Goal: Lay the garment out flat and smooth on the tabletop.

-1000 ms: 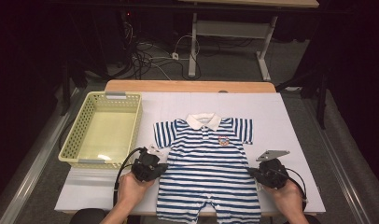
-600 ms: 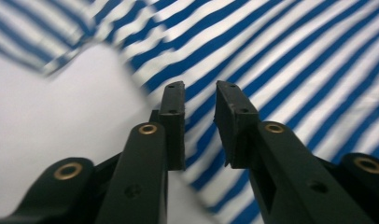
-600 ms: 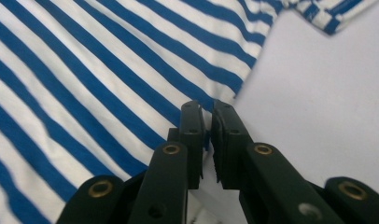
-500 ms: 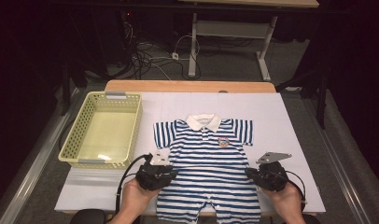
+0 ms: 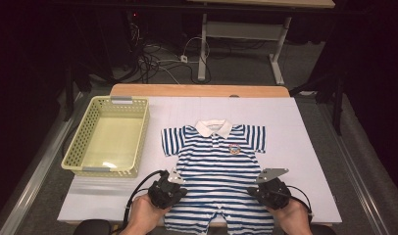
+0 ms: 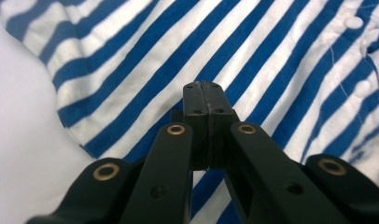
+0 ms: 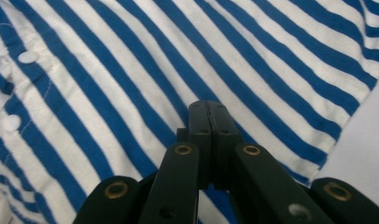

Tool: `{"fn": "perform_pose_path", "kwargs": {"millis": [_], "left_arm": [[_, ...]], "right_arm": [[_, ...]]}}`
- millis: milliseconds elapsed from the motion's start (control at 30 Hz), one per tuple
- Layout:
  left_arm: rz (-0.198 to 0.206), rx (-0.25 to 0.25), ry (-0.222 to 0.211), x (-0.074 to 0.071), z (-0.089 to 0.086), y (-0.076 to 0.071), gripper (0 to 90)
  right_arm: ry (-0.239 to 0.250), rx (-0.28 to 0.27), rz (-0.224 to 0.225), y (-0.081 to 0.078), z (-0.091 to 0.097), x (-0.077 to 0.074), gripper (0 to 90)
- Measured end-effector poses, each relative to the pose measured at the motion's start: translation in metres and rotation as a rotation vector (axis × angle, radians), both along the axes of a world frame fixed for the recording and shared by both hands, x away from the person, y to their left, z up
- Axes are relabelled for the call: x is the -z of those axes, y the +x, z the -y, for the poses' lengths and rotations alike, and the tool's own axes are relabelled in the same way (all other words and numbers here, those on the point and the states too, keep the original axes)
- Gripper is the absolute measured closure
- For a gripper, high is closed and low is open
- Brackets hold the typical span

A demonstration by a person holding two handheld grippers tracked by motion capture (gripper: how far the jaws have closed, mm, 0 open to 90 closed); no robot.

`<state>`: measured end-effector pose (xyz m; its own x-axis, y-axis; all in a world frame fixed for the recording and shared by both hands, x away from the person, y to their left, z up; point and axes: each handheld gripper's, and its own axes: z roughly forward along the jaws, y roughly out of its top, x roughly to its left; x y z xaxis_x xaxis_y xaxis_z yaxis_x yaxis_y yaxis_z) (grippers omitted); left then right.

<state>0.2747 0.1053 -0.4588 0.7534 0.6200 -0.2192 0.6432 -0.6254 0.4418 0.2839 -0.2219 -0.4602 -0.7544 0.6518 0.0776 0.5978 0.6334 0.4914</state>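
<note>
A blue-and-white striped baby romper [image 5: 221,164] with a white collar lies flat, face up, on the white table cover. My left gripper [image 5: 179,187] is over its lower left side and my right gripper [image 5: 262,188] over its lower right side. In the left gripper view the jaws of the left gripper [image 6: 202,88] have just closed and meet tip to tip above the stripes [image 6: 131,70], with no cloth seen between them. The right gripper [image 7: 208,108] has likewise just closed, its jaws pressed together over the striped fabric [image 7: 131,70] near the snap buttons [image 7: 27,57].
A pale yellow plastic basket [image 5: 79,142] stands at the table's left, nothing in it. The white cover [image 5: 305,147] reaches a wooden far edge [image 5: 197,90]. Beyond it are cables and desk legs [image 5: 202,54] on a dark floor.
Both hands have slid inward over the romper's lower sides, the left one to the right and the right one to the left. The romper lies as before.
</note>
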Motion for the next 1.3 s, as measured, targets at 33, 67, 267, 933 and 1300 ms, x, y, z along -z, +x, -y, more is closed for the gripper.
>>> {"fn": "perform_pose_path", "kwargs": {"millis": [33,67,267,933,1300], "left_arm": [[-0.004,0.001,0.000,0.000,-0.001,-0.001,87.6],[-0.010,0.000,-0.001,0.000,-0.001,-0.002,87.6],[-0.017,0.013,-0.005,-0.002,-0.005,-0.008,87.5],[0.174,-0.166,-0.152,-0.028,-0.043,0.001,47.6],[0.241,-0.282,-0.226,-0.046,-0.077,0.004,41.9]], "right_arm": [[-0.001,-0.004,0.000,-0.002,-0.001,0.000,90.0],[-0.002,-0.008,0.001,-0.004,-0.002,-0.001,90.0],[0.005,-0.017,-0.007,-0.006,-0.002,-0.001,90.0],[0.181,0.140,0.142,0.002,0.031,-0.021,53.4],[0.224,0.186,0.206,0.002,0.042,-0.028,47.9]]}}
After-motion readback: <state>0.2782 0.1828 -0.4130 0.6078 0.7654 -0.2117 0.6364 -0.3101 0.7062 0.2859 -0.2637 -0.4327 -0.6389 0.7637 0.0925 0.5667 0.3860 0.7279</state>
